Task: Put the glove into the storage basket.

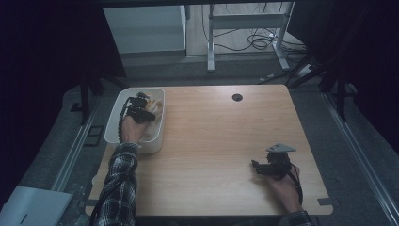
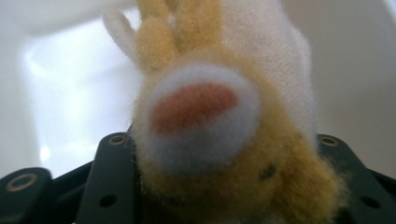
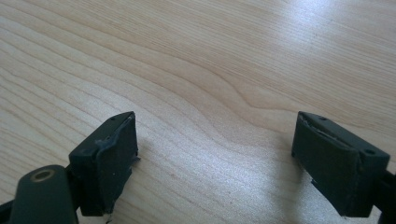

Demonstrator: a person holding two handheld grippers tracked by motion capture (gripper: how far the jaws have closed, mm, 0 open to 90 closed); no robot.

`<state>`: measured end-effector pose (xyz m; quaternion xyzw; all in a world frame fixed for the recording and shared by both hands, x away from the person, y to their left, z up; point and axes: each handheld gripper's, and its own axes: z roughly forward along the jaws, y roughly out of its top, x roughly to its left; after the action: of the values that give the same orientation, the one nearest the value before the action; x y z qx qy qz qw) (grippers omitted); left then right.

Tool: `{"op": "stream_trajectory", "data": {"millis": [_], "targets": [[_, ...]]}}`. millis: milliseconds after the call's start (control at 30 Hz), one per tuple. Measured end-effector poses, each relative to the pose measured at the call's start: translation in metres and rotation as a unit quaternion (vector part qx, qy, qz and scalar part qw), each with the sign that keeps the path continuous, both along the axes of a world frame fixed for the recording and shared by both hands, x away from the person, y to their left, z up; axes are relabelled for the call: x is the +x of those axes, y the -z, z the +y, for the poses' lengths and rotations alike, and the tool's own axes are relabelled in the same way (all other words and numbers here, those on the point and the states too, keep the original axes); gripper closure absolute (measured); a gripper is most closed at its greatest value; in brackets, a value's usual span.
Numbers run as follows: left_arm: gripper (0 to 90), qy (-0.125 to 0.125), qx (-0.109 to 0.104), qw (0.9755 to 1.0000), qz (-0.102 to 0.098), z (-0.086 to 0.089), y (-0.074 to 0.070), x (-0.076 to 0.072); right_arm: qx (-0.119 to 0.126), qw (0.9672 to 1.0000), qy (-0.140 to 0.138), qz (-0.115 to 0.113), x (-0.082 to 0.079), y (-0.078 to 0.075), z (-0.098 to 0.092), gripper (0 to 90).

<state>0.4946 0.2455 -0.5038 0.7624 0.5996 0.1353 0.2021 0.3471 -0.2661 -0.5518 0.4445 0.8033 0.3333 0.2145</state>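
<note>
- Plush toy, tan with a white muzzle, sits squarely between the left gripper jaws, which pinch it loosely inside the white bin.
- Its body runs straight ahead from the jaws, up along the bin.
- Right gripper, jaws spread and empty, rests on the bench well apart from the bin.

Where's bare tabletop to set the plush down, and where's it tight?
Free: the wooden table between the white bin and the right tool, up to the cable hole. Crowded: inside the bin, with the left tool and the plush toy.
</note>
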Motion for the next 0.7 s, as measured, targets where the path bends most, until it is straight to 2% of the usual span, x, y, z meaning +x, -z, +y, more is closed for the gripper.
{"op": "stream_trajectory", "data": {"millis": [100, 167, 267, 367, 533, 700], "targets": [[41.8, -0.003, 0.003, 0.9999, 0.010, 0.000, 0.003, 0.002, 0.000, 1.0000, 0.000, 0.000, 0.000, 0.000, 0.000, 14.7], [29.4, -0.010, 0.007, 0.9997, 0.021, 0.000, 0.006, 0.004, 0.000, 1.0000, 0.000, 0.000, 0.000, 0.000, 0.000, 14.7], [19.0, -0.018, 0.006, 0.9994, 0.028, 0.002, 0.008, 0.005, 0.000, 1.0000, -0.001, 0.000, 0.000, 0.000, 0.000, 14.5], [8.6, -0.019, 0.016, 0.9991, 0.033, 0.002, 0.011, 0.006, 0.000, 1.0000, -0.001, 0.000, 0.000, 0.000, 0.000, 14.5], [3.0, -0.018, 0.008, 0.9996, 0.019, 0.003, 0.004, 0.004, 0.000, 1.0000, -0.001, 0.000, 0.000, 0.000, 0.000, 14.5], [3.9, -0.013, -0.005, 0.9999, -0.001, 0.005, -0.004, -0.001, 0.000, 1.0000, -0.001, 0.000, 0.000, 0.000, 0.000, 14.5]]}}
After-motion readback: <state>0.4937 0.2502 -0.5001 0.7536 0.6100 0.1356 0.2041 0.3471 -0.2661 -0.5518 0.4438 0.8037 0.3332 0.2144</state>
